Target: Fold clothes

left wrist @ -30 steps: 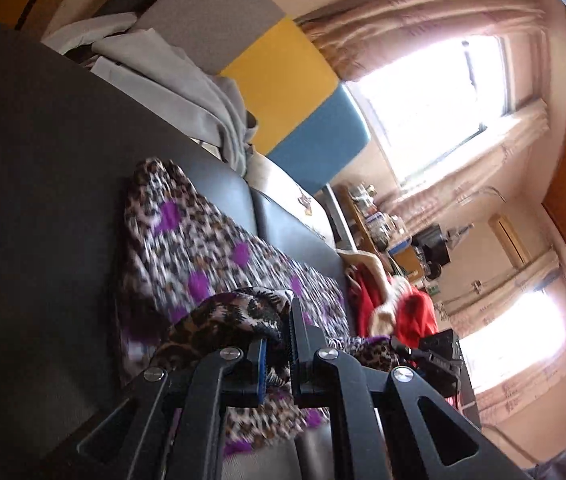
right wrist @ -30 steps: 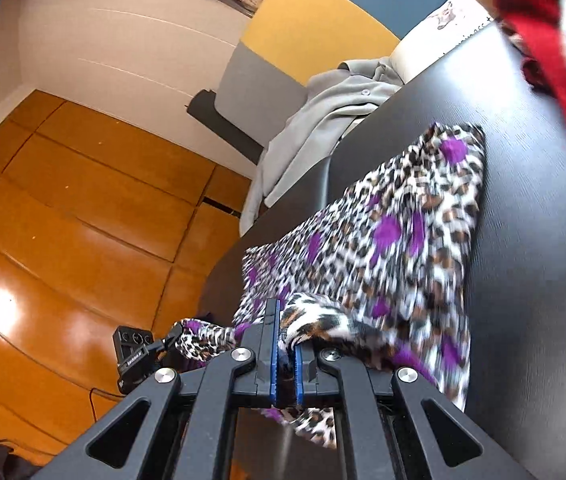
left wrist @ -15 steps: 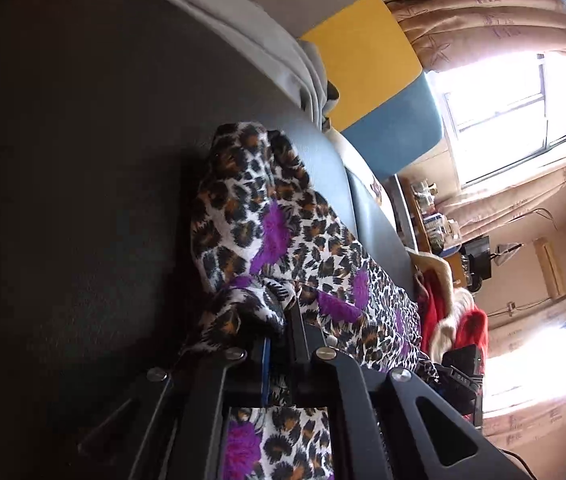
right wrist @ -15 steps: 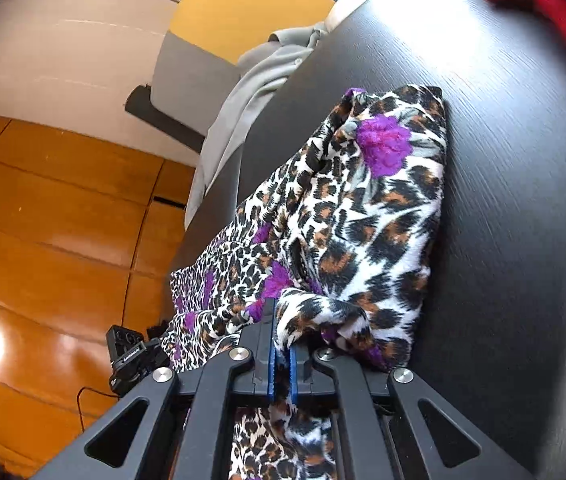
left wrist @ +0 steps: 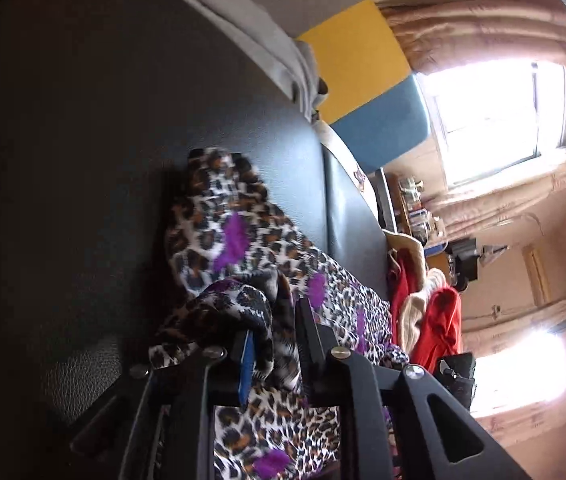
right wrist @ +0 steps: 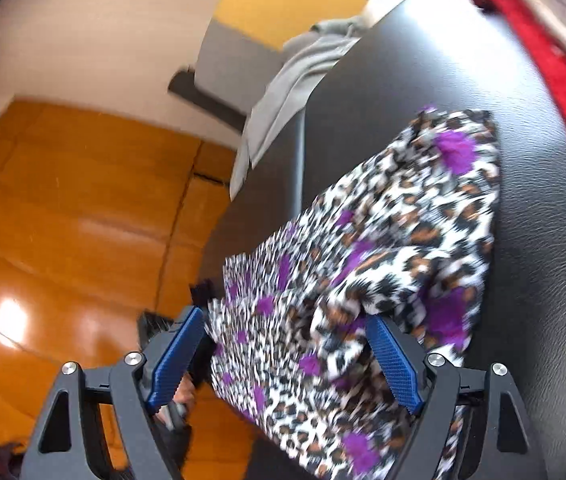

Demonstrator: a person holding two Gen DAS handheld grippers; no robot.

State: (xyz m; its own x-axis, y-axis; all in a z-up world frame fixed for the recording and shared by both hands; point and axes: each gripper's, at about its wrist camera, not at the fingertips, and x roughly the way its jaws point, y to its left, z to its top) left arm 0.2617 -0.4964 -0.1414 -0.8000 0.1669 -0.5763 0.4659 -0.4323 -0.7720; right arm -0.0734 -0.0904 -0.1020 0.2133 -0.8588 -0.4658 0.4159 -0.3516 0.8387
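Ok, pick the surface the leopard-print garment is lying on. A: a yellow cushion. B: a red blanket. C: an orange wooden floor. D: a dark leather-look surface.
D: in the right wrist view the leopard-print garment is spread over the dark leather-look surface, with the orange floor off its edge.

Daylight floods through curtained windows point(left wrist: 495, 120) onto a black leather sofa point(left wrist: 103, 128) with yellow point(left wrist: 355, 56), blue and grey cushions, above a glossy orange wooden floor point(right wrist: 63, 220) and cream wall.
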